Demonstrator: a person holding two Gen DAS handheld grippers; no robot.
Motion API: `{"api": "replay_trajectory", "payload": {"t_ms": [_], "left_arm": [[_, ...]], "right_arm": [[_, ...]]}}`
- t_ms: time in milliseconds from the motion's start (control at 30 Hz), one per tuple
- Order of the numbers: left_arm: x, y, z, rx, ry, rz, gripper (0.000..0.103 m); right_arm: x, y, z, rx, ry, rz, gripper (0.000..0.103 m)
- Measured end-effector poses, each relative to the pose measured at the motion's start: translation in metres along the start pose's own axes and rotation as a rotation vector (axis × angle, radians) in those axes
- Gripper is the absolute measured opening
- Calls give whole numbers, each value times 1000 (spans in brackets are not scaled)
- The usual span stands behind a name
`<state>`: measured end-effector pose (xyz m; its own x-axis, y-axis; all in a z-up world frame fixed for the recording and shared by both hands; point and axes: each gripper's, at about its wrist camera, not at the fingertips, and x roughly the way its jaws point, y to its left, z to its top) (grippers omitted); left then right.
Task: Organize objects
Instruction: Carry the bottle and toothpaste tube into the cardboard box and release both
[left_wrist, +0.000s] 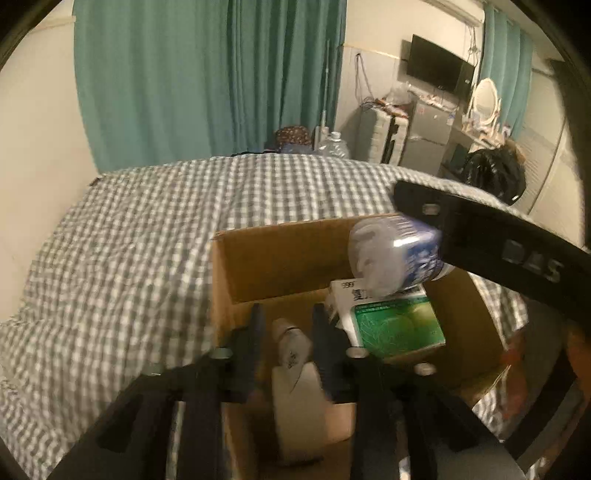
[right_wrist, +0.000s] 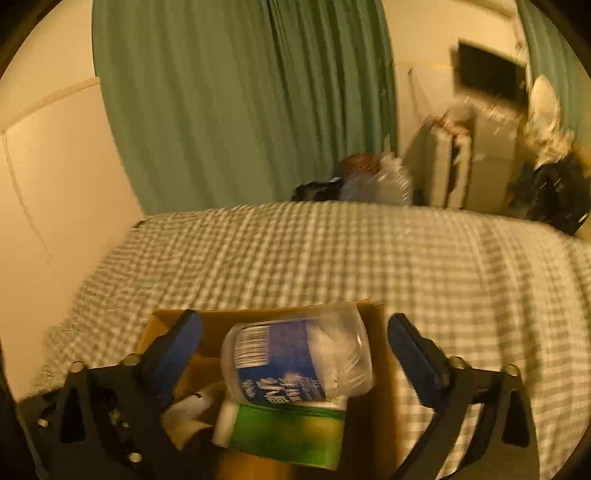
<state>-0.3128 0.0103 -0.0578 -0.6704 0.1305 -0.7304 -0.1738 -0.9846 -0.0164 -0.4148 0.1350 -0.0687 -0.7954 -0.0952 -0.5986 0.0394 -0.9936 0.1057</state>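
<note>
Brown cardboard box (left_wrist: 273, 258), flaps open, sitting on a grey-and-white checked bedspread (left_wrist: 140, 236). From the left wrist view: left gripper (left_wrist: 286, 332) clenched on a pale cream tube (left_wrist: 293, 354), cap end pointing forward, held low over the near part of the box. Inside, to the right, a green-and-white carton (left_wrist: 399, 325) with printed characters on its white top. Above that carton, a clear plastic bottle (left_wrist: 395, 254) with a blue label, lying sideways, base toward the camera, blurred. Just beside the bottle on the right, a black finger of the right gripper (left_wrist: 480, 236), reaching in from the frame edge; contact with the bottle impossible to tell here. Beyond the bed, a teal curtain (left_wrist: 207, 77), a dark wall-mounted screen (left_wrist: 436, 68), an oval mirror (left_wrist: 485, 96) and a black bag (left_wrist: 495, 173).

From the right wrist view: right gripper (right_wrist: 295, 343) released, blue-padded fingers (right_wrist: 181, 343) spread wide, well apart from the bottle (right_wrist: 295, 362) on either side. Bottle lying on its side between them, over the box (right_wrist: 373, 369), resting against the green-and-white carton (right_wrist: 284, 432) beneath. Barcode on the blue label facing up. Something pale and white at lower left in the box, too blurred to name. Checked bedspread (right_wrist: 369, 251) and curtain (right_wrist: 240, 103) behind.
</note>
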Motion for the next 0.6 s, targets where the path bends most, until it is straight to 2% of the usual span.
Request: {"api": "replay_trajectory", "payload": {"t_ms": [33,67,200,333,467,600], "left_arm": [[-4,0,-1,6,-4,21,61],[-11,0,-2,11,-19,33,64],[-43,2,-5,1,-35,42,66],[-92,6,-12,-6,-91,60,80],[-148,11,-21,-8,-147,90,84],[-196,17,-31,-19,-198,113,94]], "right_arm": [[-8,0,-2,-20,-8,-21,103],[-18,0,-3,-37,-12,-29,103],[-69,-14,-5,-44,-19,-60,103],[-135,-22,-2,-57,-48,-81,103],[-205,-8,-2,-103,-100,-87,103],[-263,13,-10,-142,-122,-62,103]]}}
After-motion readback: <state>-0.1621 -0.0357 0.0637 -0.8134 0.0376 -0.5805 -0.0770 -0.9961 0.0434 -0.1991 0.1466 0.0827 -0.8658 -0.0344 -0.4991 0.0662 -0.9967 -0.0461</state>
